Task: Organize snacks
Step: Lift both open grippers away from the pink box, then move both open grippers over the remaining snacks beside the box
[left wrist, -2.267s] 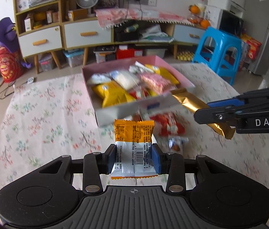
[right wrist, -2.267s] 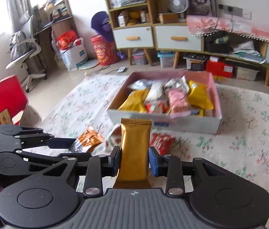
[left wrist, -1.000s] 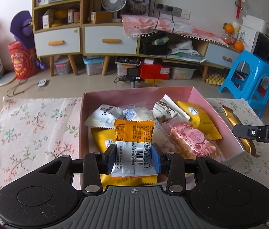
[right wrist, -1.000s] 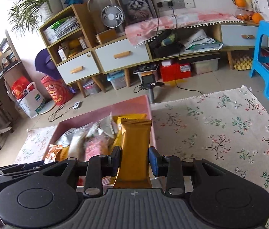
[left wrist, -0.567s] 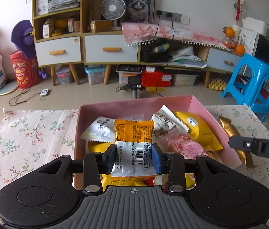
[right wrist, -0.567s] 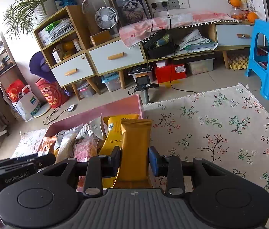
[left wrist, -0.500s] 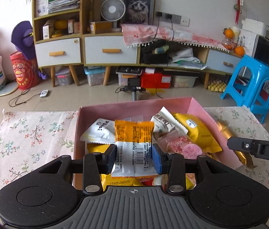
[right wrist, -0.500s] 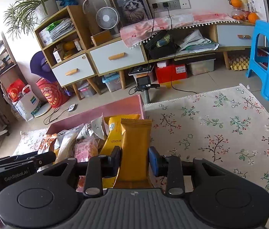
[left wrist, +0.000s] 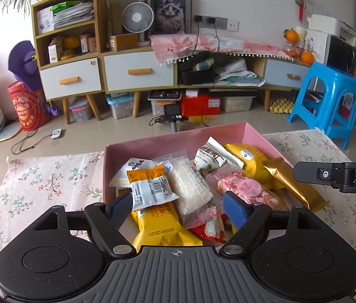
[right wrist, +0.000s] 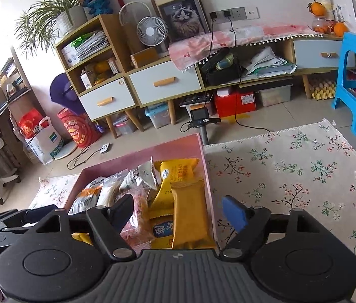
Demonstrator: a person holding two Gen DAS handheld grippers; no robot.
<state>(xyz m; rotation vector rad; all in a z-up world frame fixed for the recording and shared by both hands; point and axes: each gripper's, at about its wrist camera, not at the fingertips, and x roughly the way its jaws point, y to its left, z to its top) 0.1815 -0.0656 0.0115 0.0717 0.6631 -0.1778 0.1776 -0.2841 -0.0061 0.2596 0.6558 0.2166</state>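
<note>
A pink box full of snack packets sits on the floral cloth; it also shows in the right wrist view. My left gripper is open above the box's near side. The orange-and-white packet lies loose on the pile between its fingers, touching the left one. My right gripper is open over the box's right wall. The gold bar lies free in the box along that wall, also seen in the left wrist view. The right gripper's finger reaches in from the right.
The floral tablecloth stretches right of the box and left of it. Beyond the table edge stand a low cabinet with drawers, a blue plastic stool and a small camera tripod on the floor.
Both grippers opened. The orange-and-white packet dropped from the left gripper onto the pile, and the gold bar dropped from the right gripper into the box by its right wall.
</note>
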